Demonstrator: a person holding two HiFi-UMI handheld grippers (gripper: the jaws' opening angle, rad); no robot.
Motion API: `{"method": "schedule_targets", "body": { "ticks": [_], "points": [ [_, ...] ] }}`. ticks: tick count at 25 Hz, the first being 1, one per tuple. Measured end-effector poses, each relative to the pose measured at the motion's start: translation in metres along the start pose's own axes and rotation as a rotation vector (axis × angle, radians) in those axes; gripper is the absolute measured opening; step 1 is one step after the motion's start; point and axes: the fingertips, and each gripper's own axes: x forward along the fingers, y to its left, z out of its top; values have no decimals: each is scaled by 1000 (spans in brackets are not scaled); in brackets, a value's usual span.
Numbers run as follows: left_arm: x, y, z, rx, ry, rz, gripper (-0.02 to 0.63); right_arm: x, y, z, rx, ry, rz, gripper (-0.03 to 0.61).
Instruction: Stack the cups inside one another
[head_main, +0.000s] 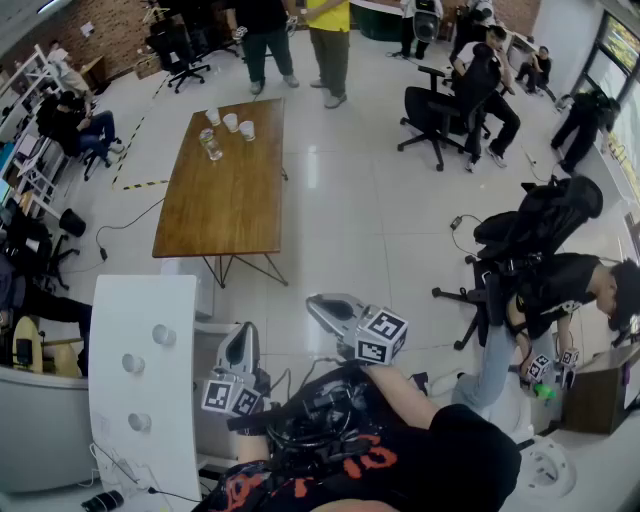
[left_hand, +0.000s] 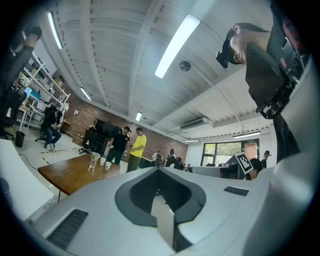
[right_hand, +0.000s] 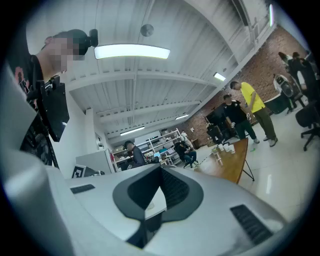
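Cups (head_main: 231, 122) sit well apart from both tools, at the far end of the desk (head_main: 225, 200); nothing is in reach from here; in the head view they lie at about 12 o'clock from the left hand-held gripper (head_main: 240, 338) and about 11 o'clock from the right hand-held gripper (head_main: 316, 303), so the left looks slightly nearer, though the margin is small; three white cups stand upright in a short row running roughly 9 to 3 across the desk's end, and a clear cup (head_main: 210, 144) stands just beside them on the near side, at their 6 o'clock; the desk's long axis runs roughly 12 to 6, pointing back toward the person, with bare floor (head_main: 350, 220) between its near end and the tools; both tools are held low and close to the torso, level; the left noses toward 12 o'clock, the right is angled in toward 10-11 o'clock; left jaws are pressed together with nothing between them, as its own view shows; right jaws likewise pressed together and empty; my read: task not started, no cup nested yet; the coming move is a walk-up to the desk's far end, not a reach; jaws need to spread before any pick; the row being tight, I'd expect an end cup or the clear one on the near side to be the easier first grab, approached from 6 o'clock so the neighbours aren't knocked.
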Motion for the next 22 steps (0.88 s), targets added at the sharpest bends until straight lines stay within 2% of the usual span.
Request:
{"method": "schedule_targets", "body": {
  "ticks": [4, 6, 10, 13, 18, 22],
  "points": [
    [-20, 18, -3, 7, 34, -47, -9, 16, 17, -17, -2, -3, -43, 3],
    [-39, 26, -8, 4, 43, -35, -9, 25, 29, -30, 4, 6, -31, 3],
    [-74, 42, 7, 1, 0, 52, -9, 58, 55, -41, 8, 36, 75, 3],
    [-103, 68, 13, 4, -12, 115, -9, 90, 73, -53, 8, 64, 120, 3],
    [-177, 106, 9, -21, -45, 271, -9, 140, 118, -92, 17, 140, 228, 3],
    [-213, 122, 11, -28, -75, 392, -9, 174, 141, -105, 7, 210, 330, 3]
  ]
}}
